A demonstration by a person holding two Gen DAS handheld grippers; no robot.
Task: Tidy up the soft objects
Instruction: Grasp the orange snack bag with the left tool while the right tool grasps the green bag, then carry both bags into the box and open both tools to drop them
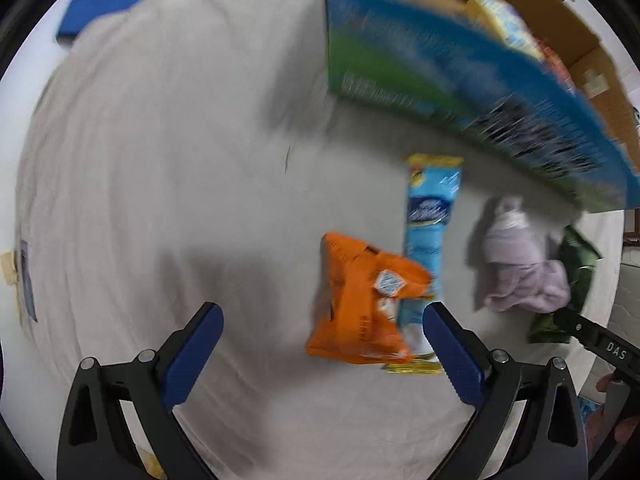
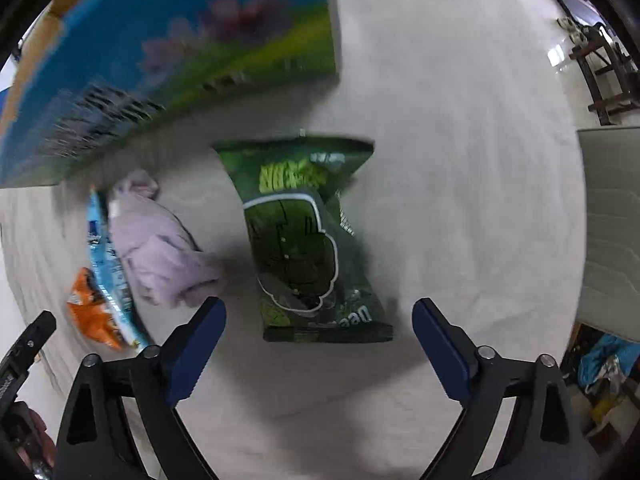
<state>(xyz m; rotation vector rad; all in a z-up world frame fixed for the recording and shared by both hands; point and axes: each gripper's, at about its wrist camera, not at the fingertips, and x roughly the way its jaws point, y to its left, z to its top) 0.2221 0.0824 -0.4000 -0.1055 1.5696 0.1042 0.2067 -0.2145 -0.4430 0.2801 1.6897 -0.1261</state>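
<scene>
Item: tabletop sorting station, white cloth over the work surface. Contents: orange snack packet lying partly over a long light-blue packet; crumpled lilac cloth just beside them; dark green snack bag apart to its right; printed blue-and-green cardboard box at the far edge, with a yellow packet showing inside. Left gripper: jaws spread wide, empty, with the orange packet between its line of fingers and toward the right finger. Right gripper: jaws likewise spread, empty, centred before the green bag. Hazards, as judged: both views are smeared by motion, so a closing pinch may land off-centre; the left jaws could catch the blue packet together with the orange one, since they overlap; crinkly air-filled bags may slip or burst under a hard squeeze; fingers lowered too far could snag the cloth covering and drag every item; the two tools sit near enough to collide.
</scene>
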